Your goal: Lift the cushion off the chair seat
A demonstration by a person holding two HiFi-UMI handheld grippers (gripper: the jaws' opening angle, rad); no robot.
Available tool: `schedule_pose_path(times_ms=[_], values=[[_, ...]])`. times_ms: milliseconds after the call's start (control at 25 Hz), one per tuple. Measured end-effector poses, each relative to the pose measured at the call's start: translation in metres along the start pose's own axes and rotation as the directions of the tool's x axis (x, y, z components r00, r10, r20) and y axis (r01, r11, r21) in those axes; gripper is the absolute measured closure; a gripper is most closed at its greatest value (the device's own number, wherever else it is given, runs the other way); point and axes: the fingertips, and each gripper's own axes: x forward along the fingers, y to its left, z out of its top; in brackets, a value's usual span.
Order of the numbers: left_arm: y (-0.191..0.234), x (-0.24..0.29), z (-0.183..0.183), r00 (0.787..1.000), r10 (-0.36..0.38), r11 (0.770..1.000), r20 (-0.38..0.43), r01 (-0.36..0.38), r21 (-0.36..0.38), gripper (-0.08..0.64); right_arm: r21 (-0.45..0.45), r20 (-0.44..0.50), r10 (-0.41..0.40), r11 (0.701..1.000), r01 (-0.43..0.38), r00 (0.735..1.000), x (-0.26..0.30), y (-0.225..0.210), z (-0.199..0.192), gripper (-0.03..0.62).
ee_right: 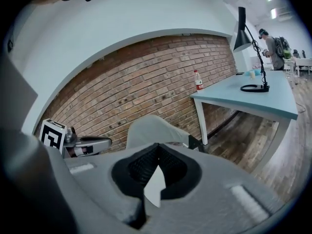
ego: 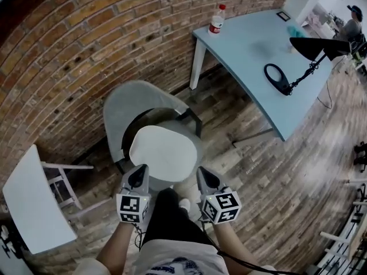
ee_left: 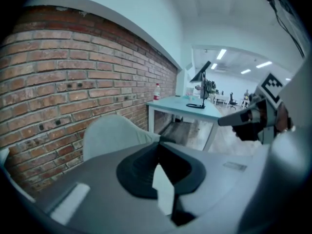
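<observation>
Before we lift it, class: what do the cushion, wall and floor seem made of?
Cushion: probably soft fabric or foam; matte, pale, rounded edges.
Wall: red brick; mortar lines show.
Floor: seemingly wood planks; streaky grain, seams.

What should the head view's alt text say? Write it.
A white cushion lies on a grey chair, with the left gripper and right gripper, jaws shut, at its near edge. Brick wall behind; blue table right.
</observation>
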Motion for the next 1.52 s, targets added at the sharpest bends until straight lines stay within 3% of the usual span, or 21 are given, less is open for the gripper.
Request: schedule_pose_path(times_ms=[520, 680, 880, 1160, 1400, 1520], values=[[0.077, 0.117, -0.068, 0.992, -0.008, 0.999, -0.123, 0.002, -0.048, 0.569, 0.027, -0.11, -0.088, 0.995, 0.092, 0.99, 0.12, -0.057, -0.039, 0.594], [0.101, 0.143, -0.095, 0.988, 0.009, 0.999, -0.153, -0.016, -0.042, 0.569, 0.045, -0.135, -0.134, 0.989, 0.141, 0.982, 0.147, -0.077, -0.064, 0.594], [0.126, 0.174, -0.134, 0.98, 0.021, 0.995, -0.199, -0.039, -0.087, 0.569, 0.076, -0.174, -0.163, 0.981, 0.178, 0.971, 0.174, -0.099, -0.098, 0.593], [0.145, 0.214, -0.18, 0.97, 0.022, 0.996, -0.244, -0.042, -0.076, 0.568, 0.105, -0.207, -0.204, 0.968, 0.229, 0.957, 0.207, -0.13, -0.139, 0.592], [0.163, 0.241, -0.216, 0.957, 0.019, 0.99, -0.289, -0.058, -0.126, 0.565, 0.122, -0.26, -0.221, 0.958, 0.259, 0.94, 0.231, -0.153, -0.176, 0.589], [0.169, 0.252, -0.231, 0.951, 0.002, 0.991, -0.309, -0.044, -0.13, 0.537, 0.135, -0.279, -0.221, 0.955, 0.266, 0.934, 0.239, -0.162, -0.192, 0.523]])
